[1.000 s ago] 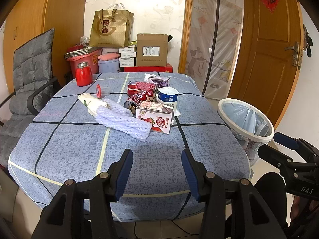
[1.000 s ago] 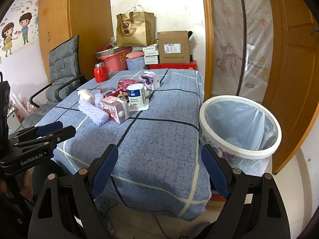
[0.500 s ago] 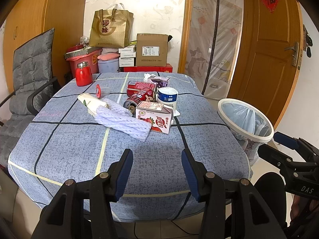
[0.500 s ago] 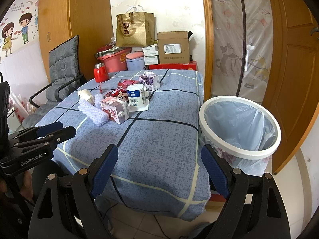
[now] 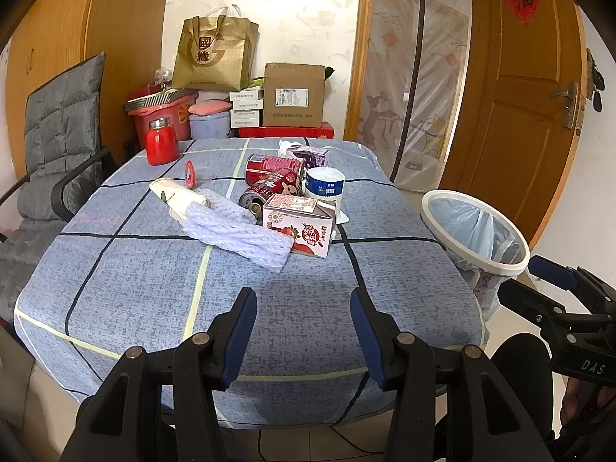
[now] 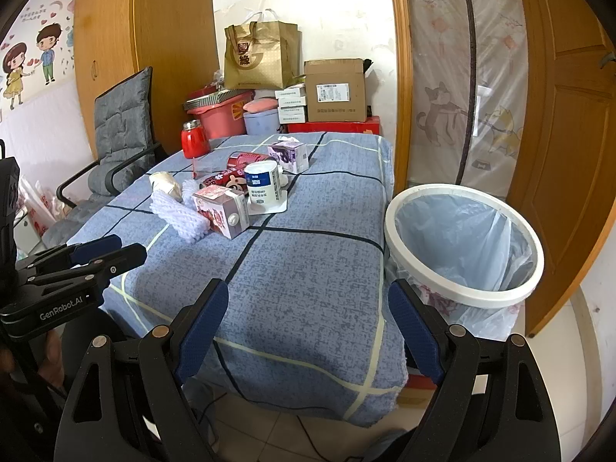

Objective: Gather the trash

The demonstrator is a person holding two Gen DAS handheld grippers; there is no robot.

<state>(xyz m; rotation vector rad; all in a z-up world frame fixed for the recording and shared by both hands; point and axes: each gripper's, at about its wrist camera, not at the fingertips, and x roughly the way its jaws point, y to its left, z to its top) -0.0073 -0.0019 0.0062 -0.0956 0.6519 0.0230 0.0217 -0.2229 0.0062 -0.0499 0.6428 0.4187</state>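
Fingers: left gripper (image 5: 299, 317) parted wide, empty; right gripper (image 6: 308, 317) spread wider, also empty. Both hang off the near table edge, well short of the litter.

Relative to the strawberry milk carton (image 5: 298, 226): table (image 5: 154, 288) beneath; lined trash bin (image 6: 464, 244) off to the right beside the table, nothing visible inside; knitted white sleeve (image 5: 235, 233) touching its left side; toilet roll (image 5: 324, 186) just behind; two red cans (image 5: 275, 181) behind-left; purple carton (image 5: 308, 155) farther back.

Risks, as judged: items are packed touching, so closing on the carton could drag the sleeve or roll a can. The red flask (image 5: 161, 141), likely not trash, stands apart.

Pose: both grippers level, pointing forward over the table, side by side.
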